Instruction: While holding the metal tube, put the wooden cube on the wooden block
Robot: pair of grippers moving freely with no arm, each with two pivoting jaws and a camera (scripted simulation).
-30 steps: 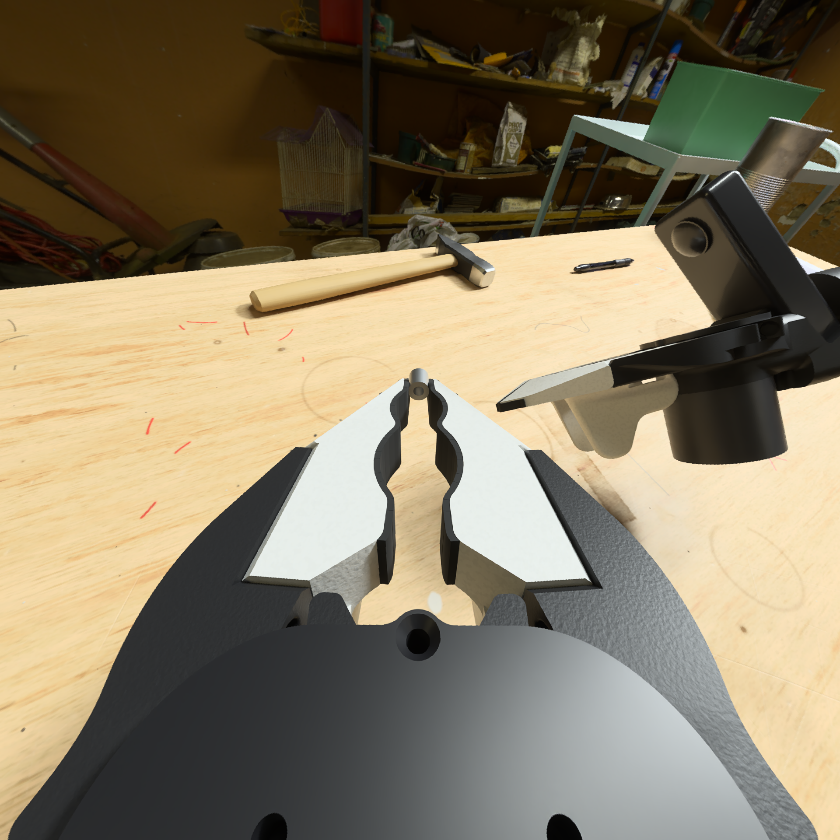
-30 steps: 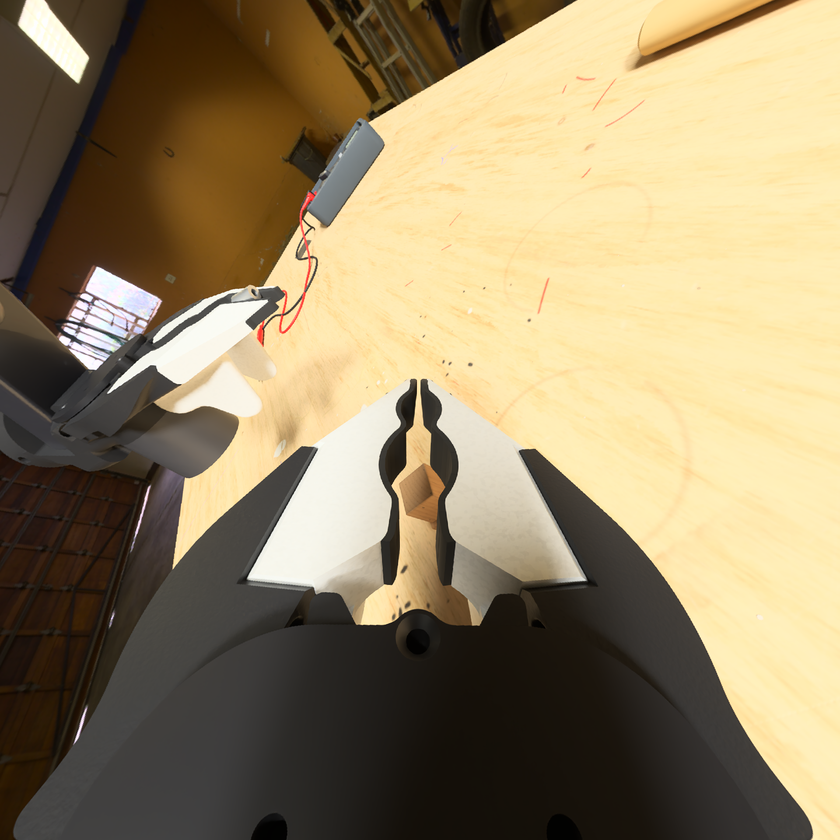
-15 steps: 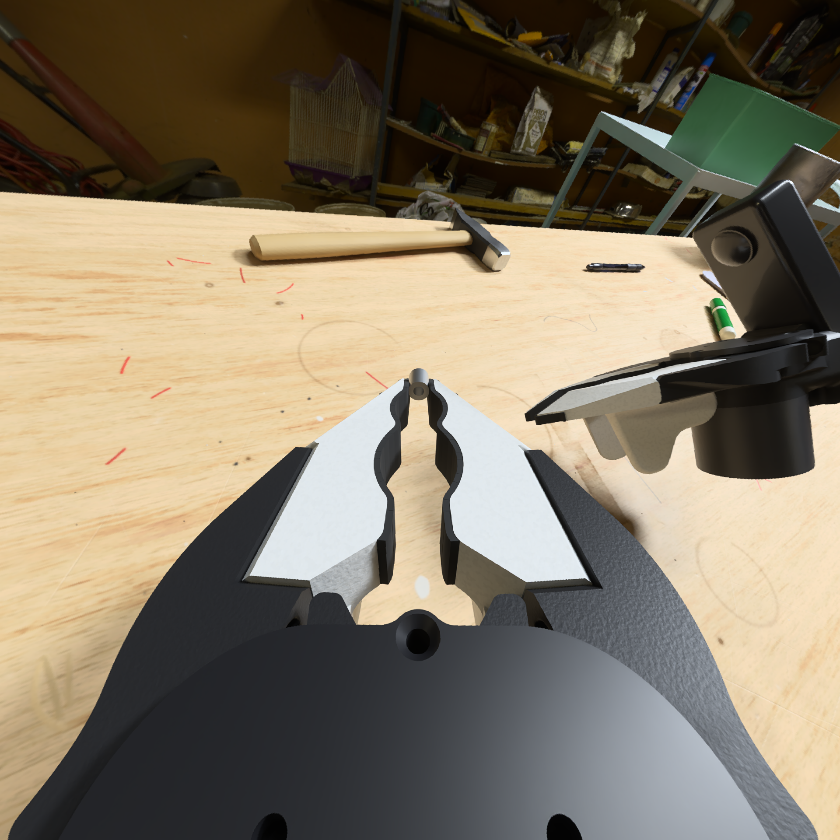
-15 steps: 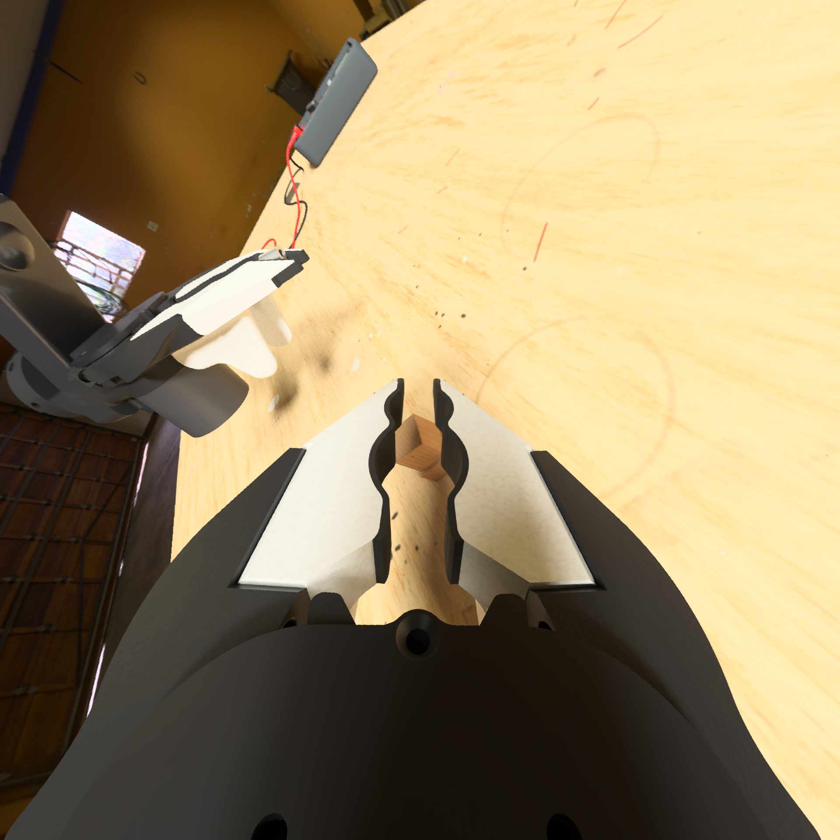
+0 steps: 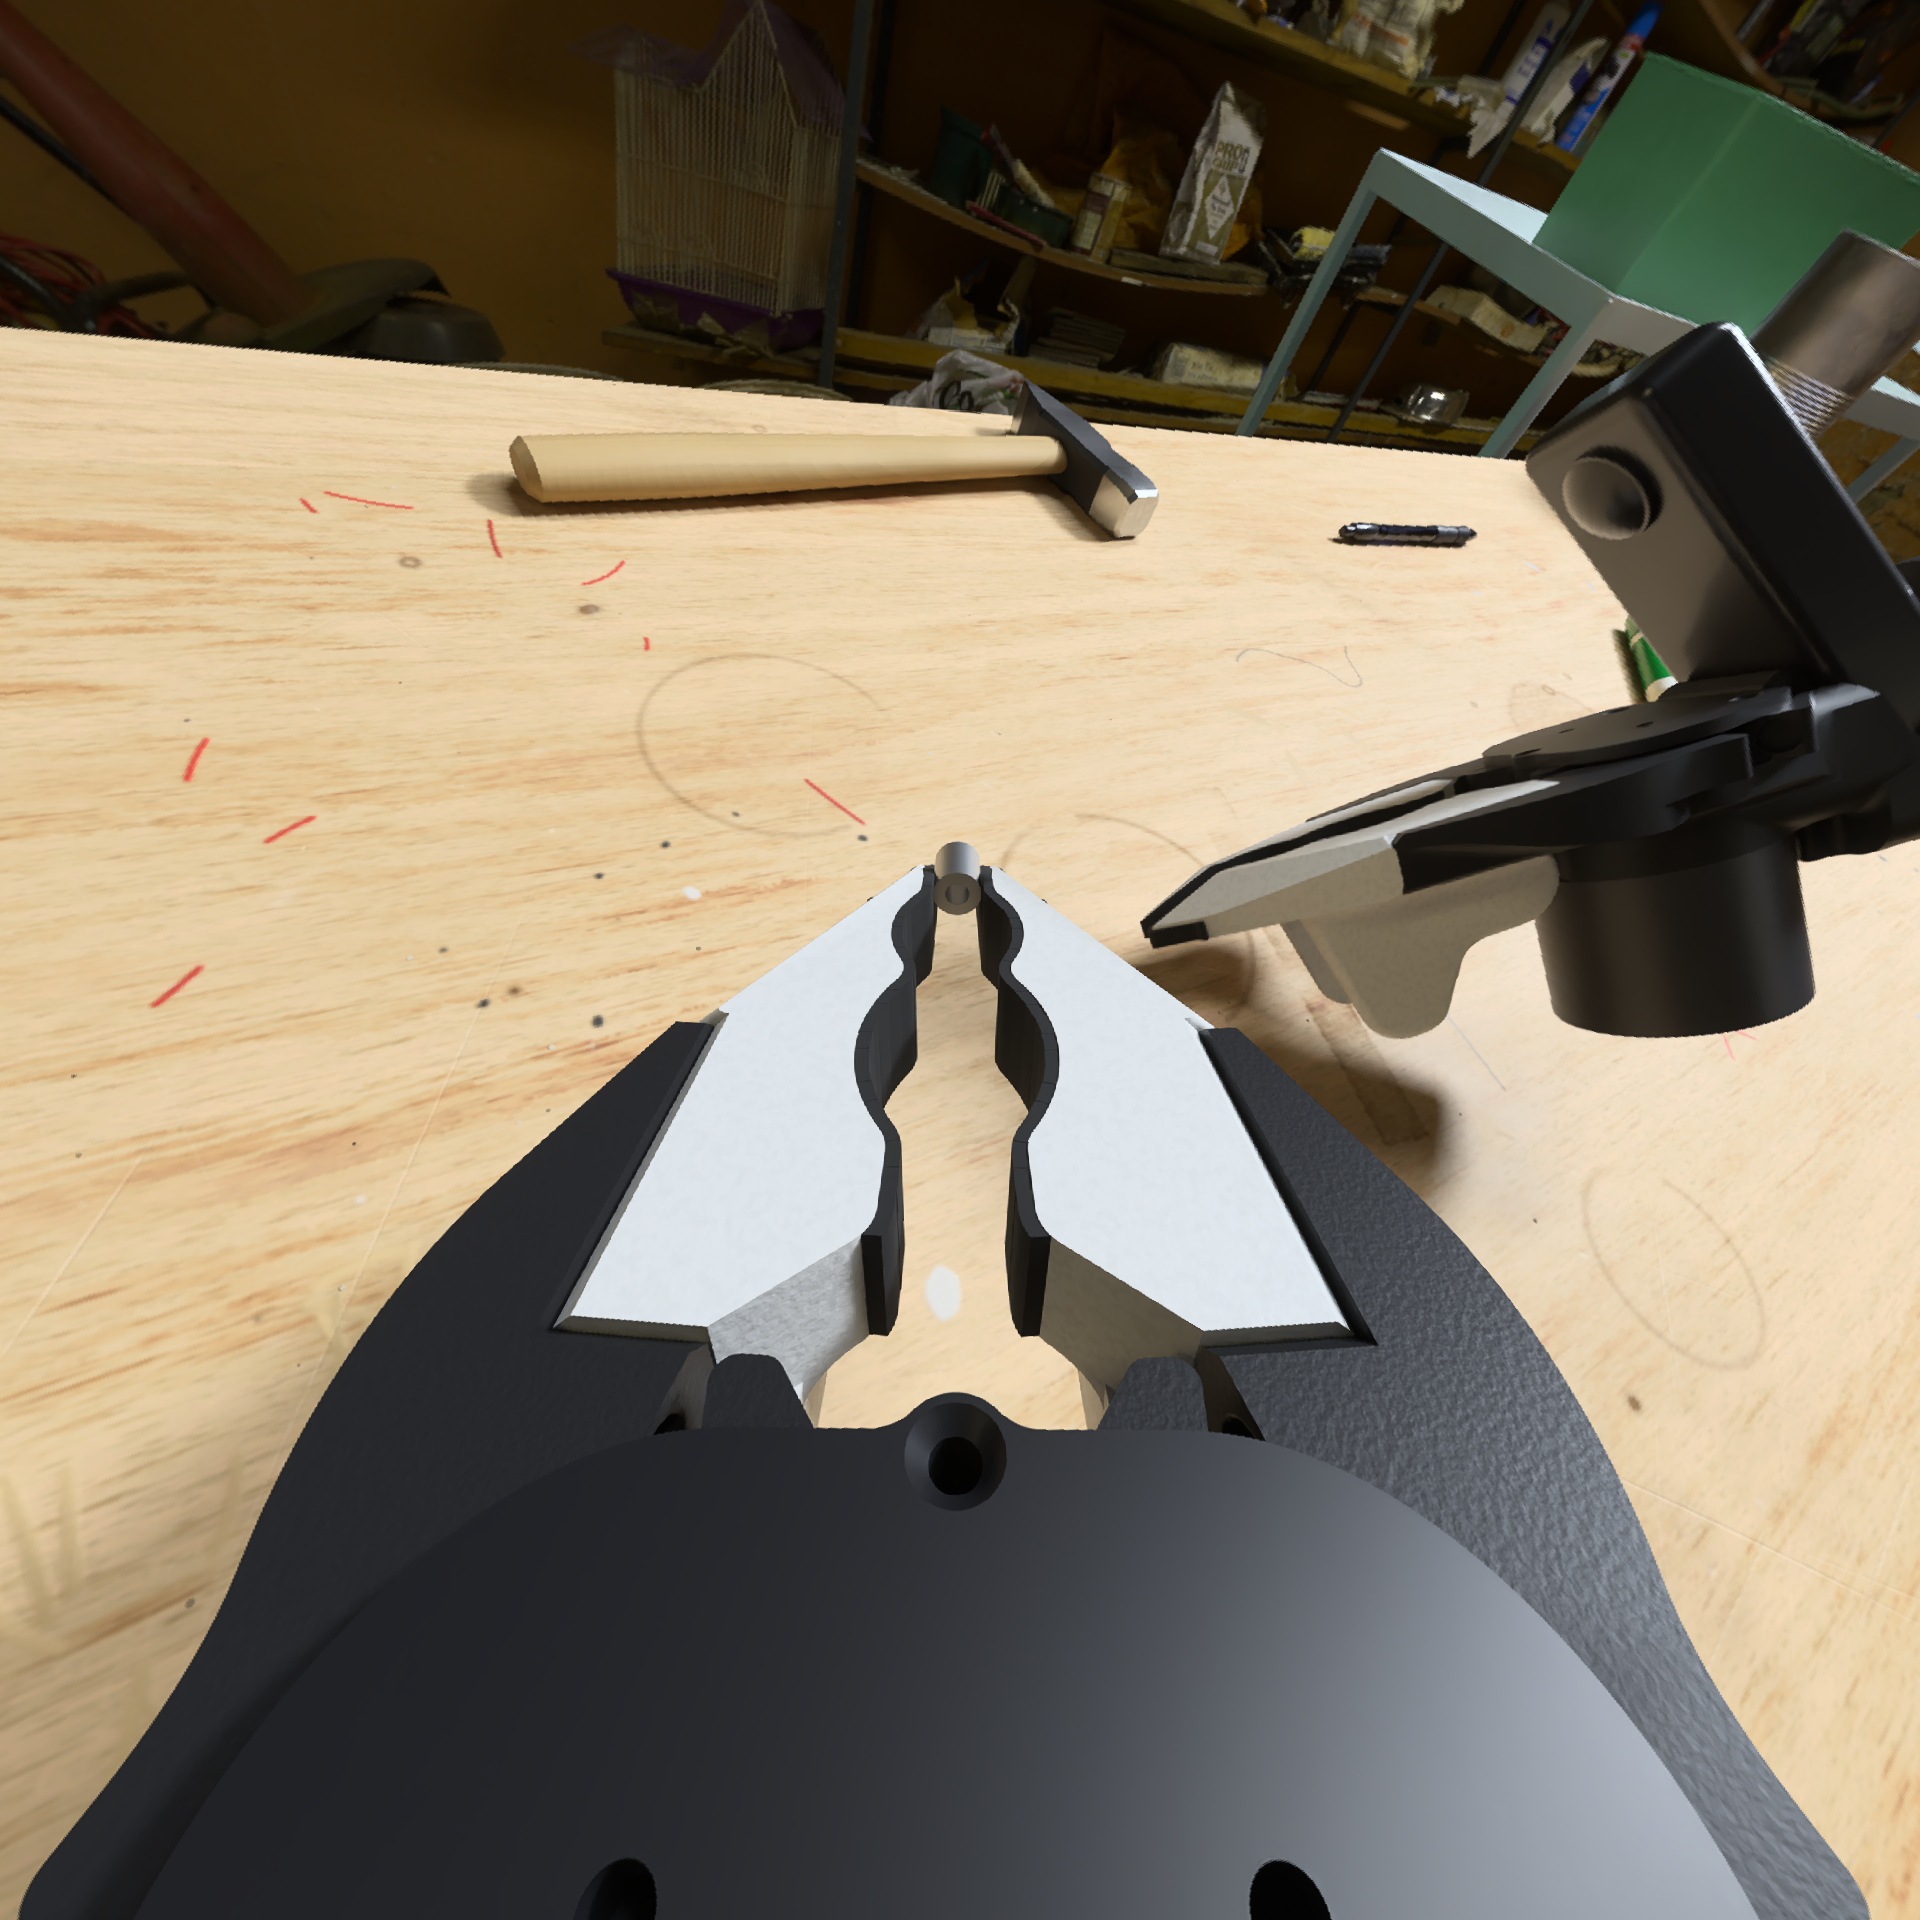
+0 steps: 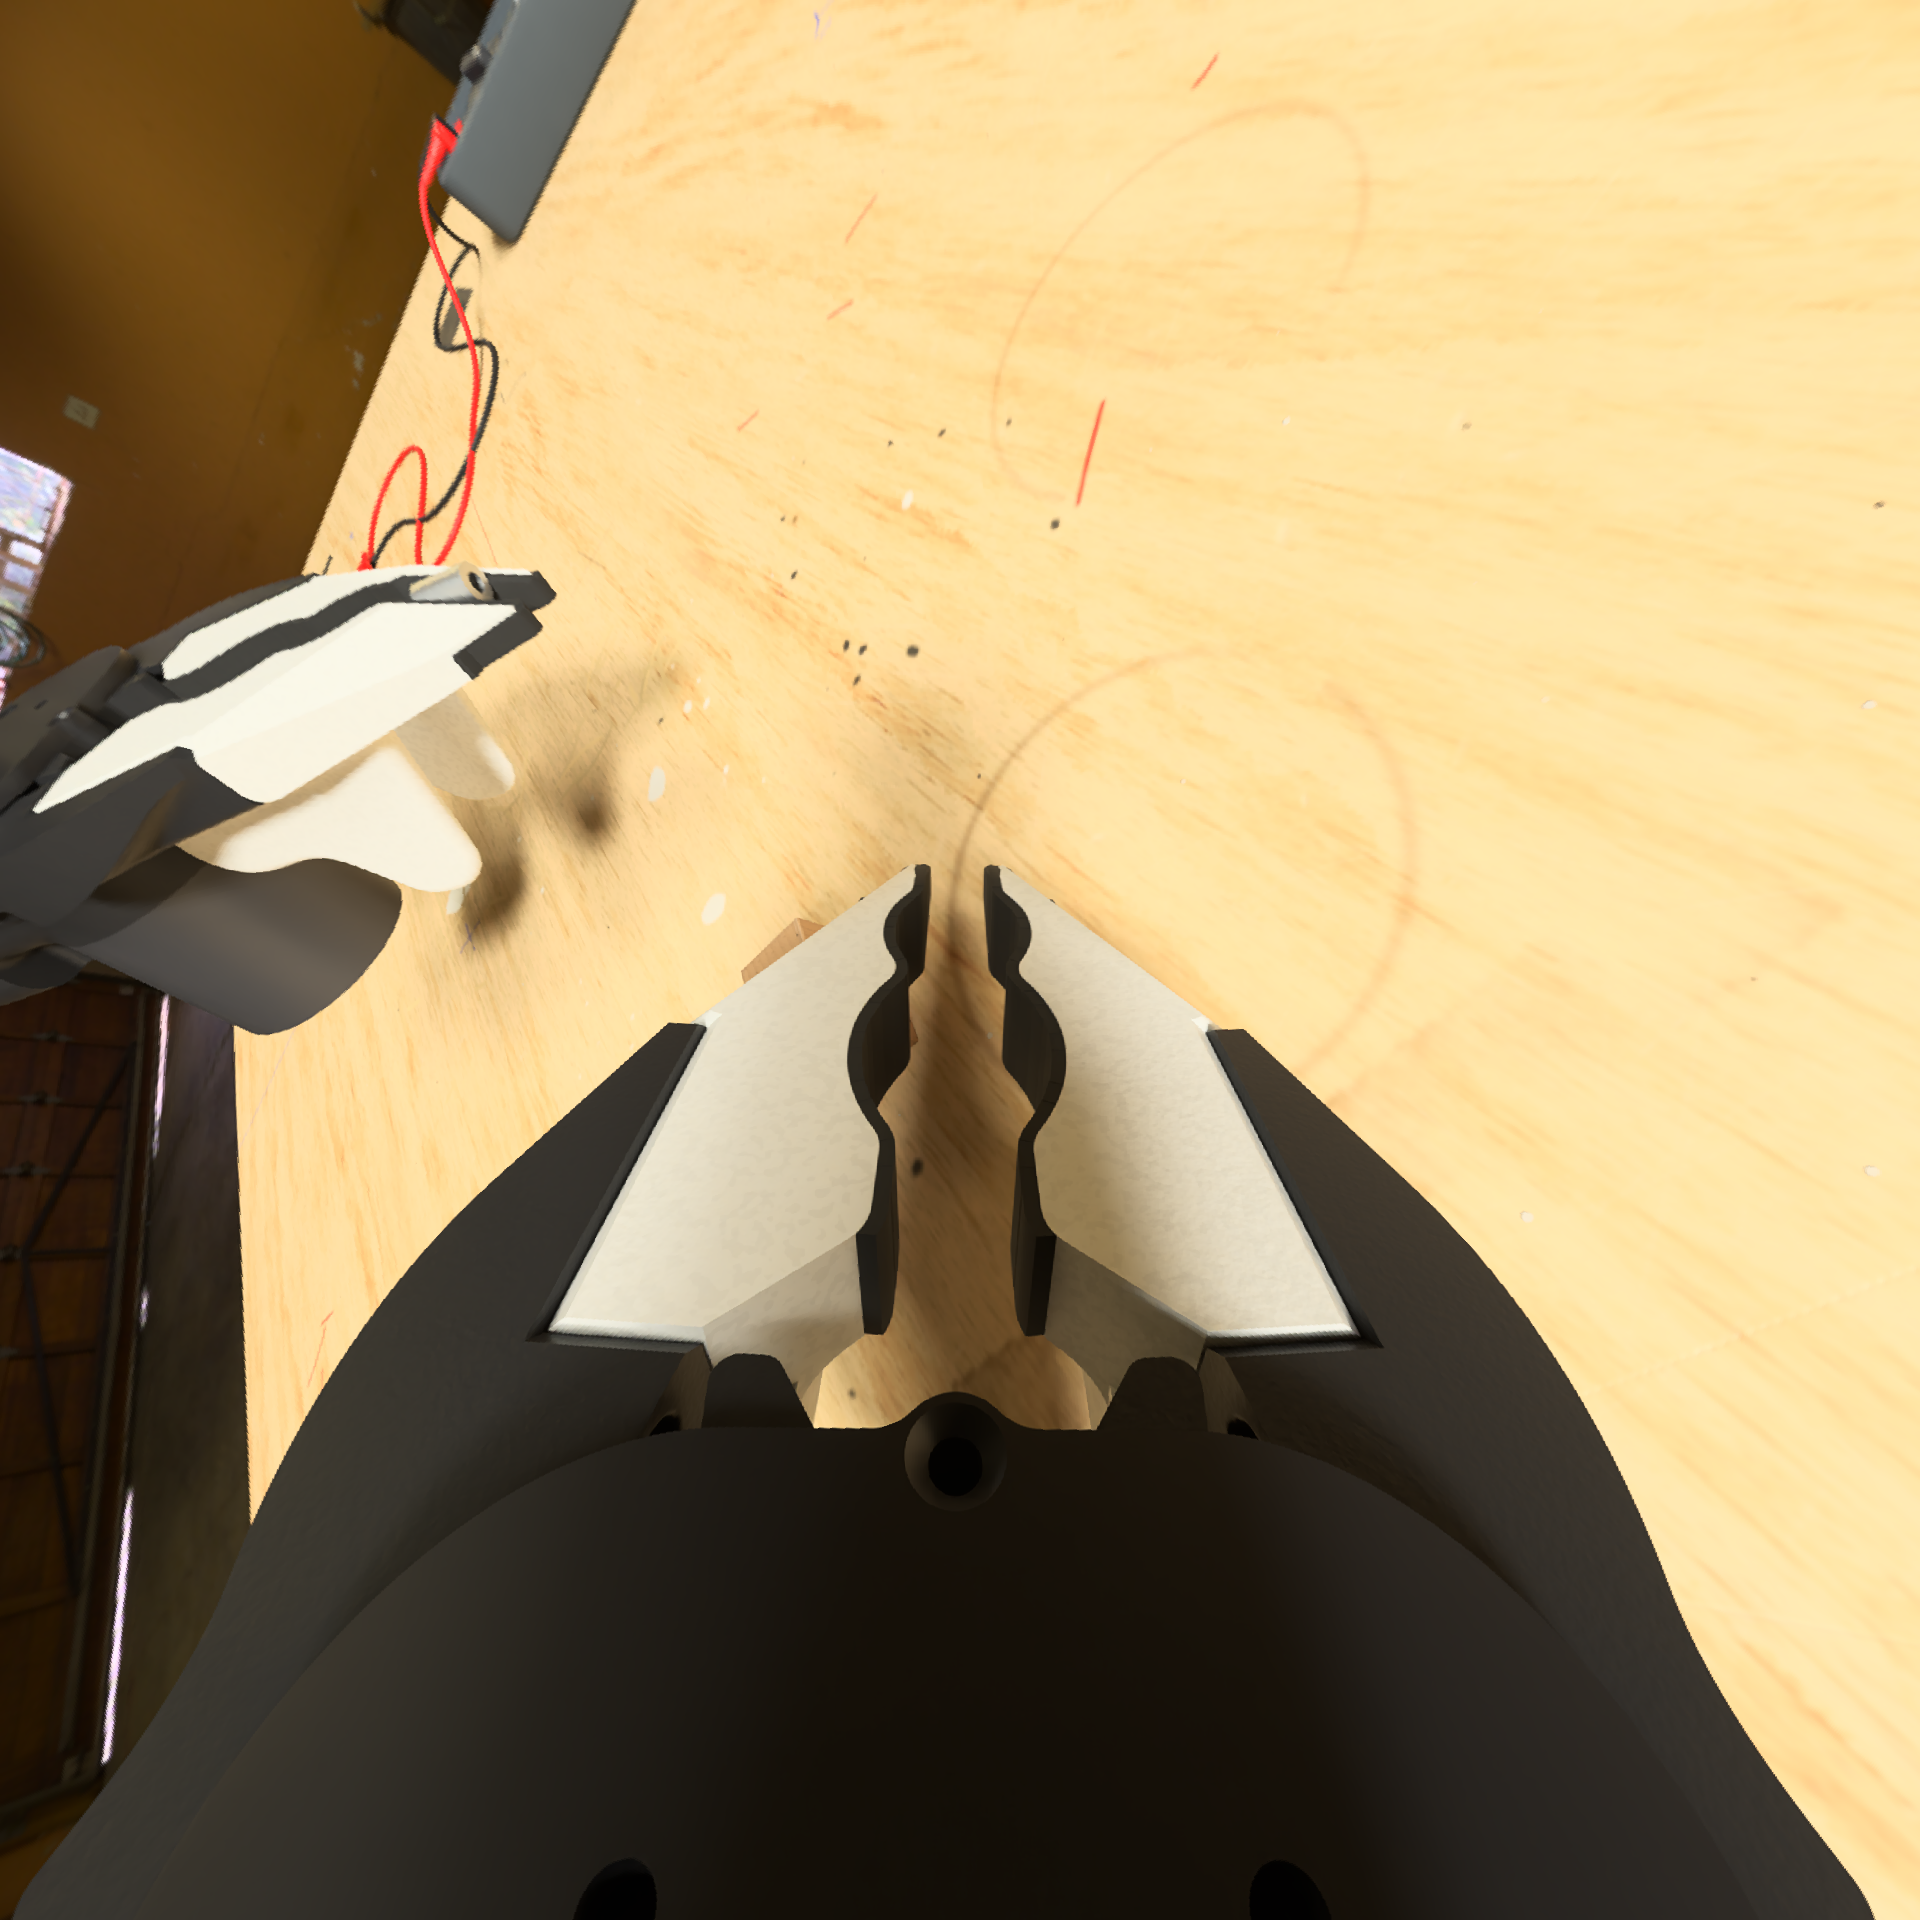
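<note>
Under right gripper (image 6: 956,883)'s left finger, small tan wooden cube (image 6: 777,945) mostly hidden; jaws parted, empty. Left gripper (image 5: 956,883) pinches short grey metal tube (image 5: 956,878) at tips w/ only its end visible.

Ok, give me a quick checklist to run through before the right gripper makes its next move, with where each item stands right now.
1. Metal tube pinched at the left gripper tips: ok.
2. Right gripper free: ok, jaws apart with nothing between them.
3. Wooden cube located: cannot tell. Only a wooden corner peeks out beside the right gripper's left-hand finger.
4. Cube resting on the wooden block: cannot tell, as neither view shows the block clearly.
5. The two grippers clear of each other: ok, apart in both views.
6. Hammer out of the way: ok, it lies far across the table.
</note>
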